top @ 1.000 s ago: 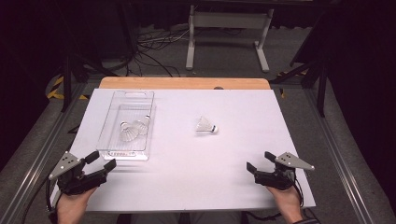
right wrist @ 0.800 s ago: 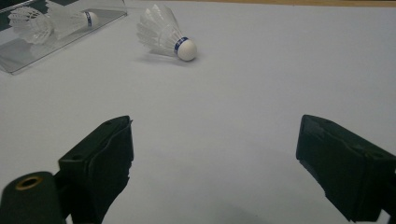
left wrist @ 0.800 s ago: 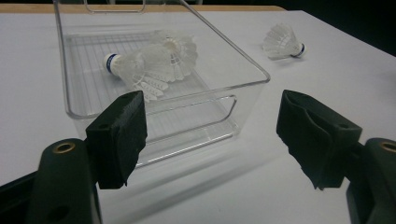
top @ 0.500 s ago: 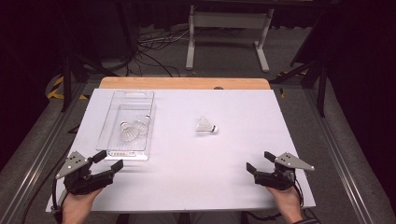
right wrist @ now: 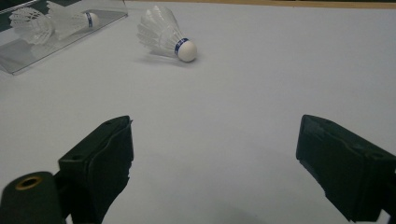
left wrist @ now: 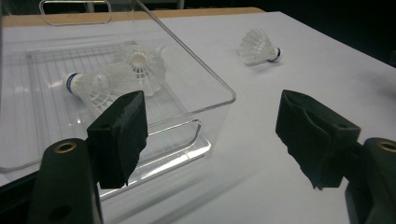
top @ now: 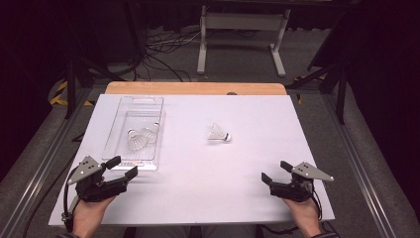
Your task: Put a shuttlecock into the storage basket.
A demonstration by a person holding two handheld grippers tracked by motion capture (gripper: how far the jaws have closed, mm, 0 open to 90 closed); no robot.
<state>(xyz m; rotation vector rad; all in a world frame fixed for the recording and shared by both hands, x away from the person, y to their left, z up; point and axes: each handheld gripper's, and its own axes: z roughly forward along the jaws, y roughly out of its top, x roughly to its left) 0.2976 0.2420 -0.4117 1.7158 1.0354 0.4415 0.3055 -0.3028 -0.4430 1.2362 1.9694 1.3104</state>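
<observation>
no readable text, no labels, no brands, no numbers anywhere

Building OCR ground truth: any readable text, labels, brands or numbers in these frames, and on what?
None readable.
Loose shuttlecock: a blue band by the cork, no legible print.
Shuttlecocks in the clear plastic bin: same blue band, nothing legible.
Left tool, right tool, white table cover: no markings seen.

Light: bright, even on the white tabletop (top: 257,148); surroundings dark.
Shadows: soft, faint.
Blur: left gripper (top: 121,168) slightly smeared; near jaws soft.
</observation>
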